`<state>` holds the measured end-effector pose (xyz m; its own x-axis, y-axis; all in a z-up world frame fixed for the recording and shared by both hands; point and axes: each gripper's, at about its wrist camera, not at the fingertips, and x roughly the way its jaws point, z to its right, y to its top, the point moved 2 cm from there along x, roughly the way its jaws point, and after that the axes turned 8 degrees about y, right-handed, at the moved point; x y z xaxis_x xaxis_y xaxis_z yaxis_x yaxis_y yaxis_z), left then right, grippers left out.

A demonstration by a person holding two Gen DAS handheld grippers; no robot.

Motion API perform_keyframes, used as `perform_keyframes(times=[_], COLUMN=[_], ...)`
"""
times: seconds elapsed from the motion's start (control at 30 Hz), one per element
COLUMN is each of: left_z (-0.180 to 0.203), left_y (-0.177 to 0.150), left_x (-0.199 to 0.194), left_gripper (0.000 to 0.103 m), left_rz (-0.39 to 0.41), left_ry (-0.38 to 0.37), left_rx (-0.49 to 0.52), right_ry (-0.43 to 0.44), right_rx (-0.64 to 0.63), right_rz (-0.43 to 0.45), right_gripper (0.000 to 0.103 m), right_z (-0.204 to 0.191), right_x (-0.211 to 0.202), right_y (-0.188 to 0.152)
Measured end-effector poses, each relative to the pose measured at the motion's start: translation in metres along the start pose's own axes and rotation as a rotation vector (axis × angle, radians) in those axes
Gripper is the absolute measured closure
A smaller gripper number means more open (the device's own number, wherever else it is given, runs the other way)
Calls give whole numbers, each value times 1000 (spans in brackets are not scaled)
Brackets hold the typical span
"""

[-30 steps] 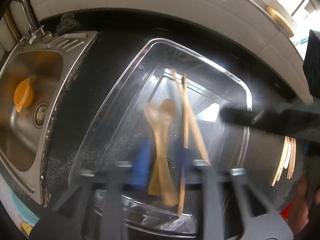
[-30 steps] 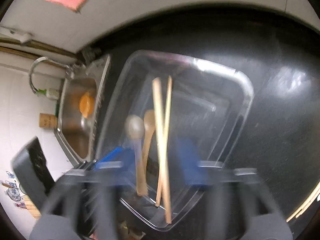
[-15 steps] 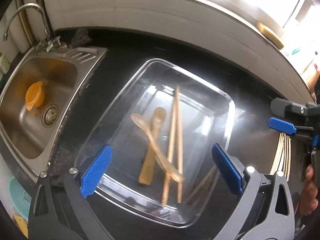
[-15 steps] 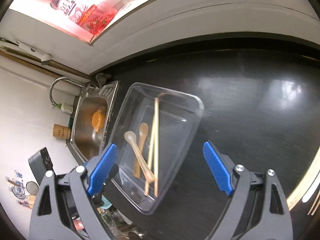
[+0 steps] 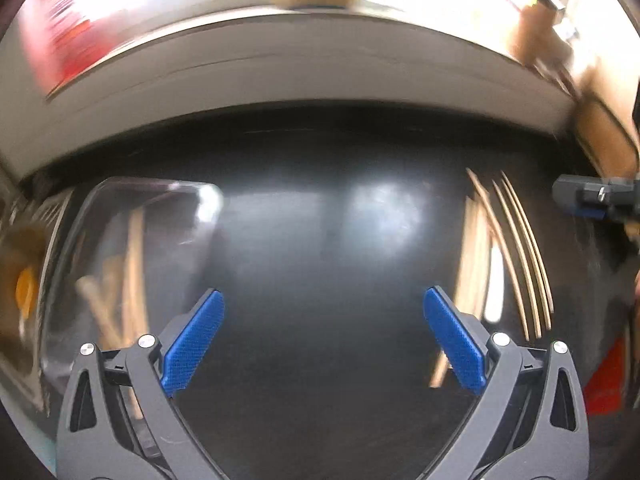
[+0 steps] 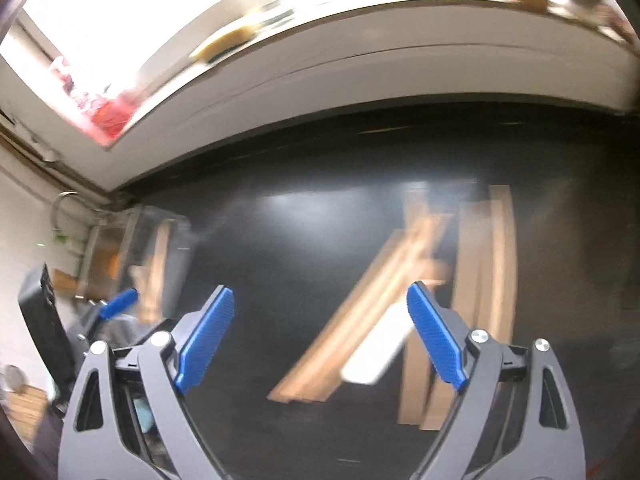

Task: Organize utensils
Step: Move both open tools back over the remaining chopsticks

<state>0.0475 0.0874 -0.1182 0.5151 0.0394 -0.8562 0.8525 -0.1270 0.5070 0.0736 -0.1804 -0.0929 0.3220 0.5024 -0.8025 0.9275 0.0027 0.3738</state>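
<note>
Both views are blurred by motion. A clear plastic tray [image 5: 132,216] holding wooden spoons and chopsticks [image 5: 134,276] lies at the left on the black counter; the right wrist view shows the tray [image 6: 156,240] far left too. Loose wooden utensils [image 6: 400,280] and a white one [image 6: 380,352] lie on the counter, just ahead of my right gripper [image 6: 320,312], which is open and empty. My left gripper [image 5: 322,316] is open and empty above bare counter, between the tray and a bunch of chopsticks [image 5: 516,256] at the right. The right gripper [image 5: 592,196] shows at that view's right edge.
A steel sink with an orange object [image 5: 26,292] lies left of the tray. A white wall and window ledge [image 5: 320,72] run along the back of the counter. A black device [image 6: 44,328] stands at the far left. Something red [image 5: 608,376] sits at the lower right.
Both grippers have swung right, away from the tray. The left jaws opened wide and left the spoons and chopsticks in the tray. Loose utensils came into the right wrist view.
</note>
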Motion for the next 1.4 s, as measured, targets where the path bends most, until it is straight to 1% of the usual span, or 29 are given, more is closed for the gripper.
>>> perform_keyframes(times=[0.1, 0.17, 0.23, 0.33, 0.43, 0.5, 0.53, 0.57, 0.63, 0.67, 0.73, 0.83, 0.97, 1.07, 1.13, 1.2, 1.27, 1.33, 1.4], left_z=[46, 67, 75, 76, 73, 70, 67, 67, 73, 78, 76, 67, 54, 57, 59, 56, 53, 52, 40], left_y=[-11, -23, -35, -50, -61, -67, -70, -73, -76, -77, -72, -60, -39, -23, -14, -13, -12, -8, -5], left_x=[24, 35, 42, 47, 48, 50, 53, 57, 65, 71, 75, 83, 97, 104, 109, 113, 115, 118, 119], left_gripper=[6, 6, 6, 6, 6, 6, 6, 6, 5, 5, 5, 5, 5, 5, 5, 5, 5, 5, 5], left_rz=[-30, -51, -69, -104, -130, -135, -147, -165, -180, -182, -161, -142, -149, -131, -141, -161, -153, -165, -150], left_ry=[5, 7, 8, -22, -67, -74, -90, -113, -113, -126, -147, -130, -135, -134, -150, -184, -194, -206, -207], left_rx=[142, 218, 272, 319, 373, 414, 428, 445, 473, 484, 468, 447, 431, 482, 523, 563, 596, 606, 595], right_ry=[-95, -132, -144, -155, -163, -169, -170, -172, -177, -180, -190, -219, -262, -279, -277, -285, -283, -285, -285], right_rx=[-8, 6, 37, 76, 101, 116, 121, 124, 125, 124, 120, 104, 90, 100, 109, 107, 106, 102, 96], right_rz=[11, 0, -13, -33, -53, -68, -75, -79, -81, -81, -82, -90, -105, -117, -119, -135, -143, -143, -150], right_gripper=[17, 17, 17, 17, 17, 17, 17, 17, 17, 17, 17, 17, 17, 17, 17, 17, 17, 17, 17], right_z=[48, 74, 96, 112, 120, 123, 126, 123, 120, 117, 113, 108, 110, 115, 119, 121, 122, 122, 122], right_x=[-19, -27, -32, -34, -31, -28, -27, -25, -23, -23, -21, -16, -4, 6, 9, 16, 19, 22, 24], right_y=[-19, -34, -46, -64, -79, -88, -93, -94, -95, -94, -91, -87, -85, -85, -83, -79, -78, -77, -77])
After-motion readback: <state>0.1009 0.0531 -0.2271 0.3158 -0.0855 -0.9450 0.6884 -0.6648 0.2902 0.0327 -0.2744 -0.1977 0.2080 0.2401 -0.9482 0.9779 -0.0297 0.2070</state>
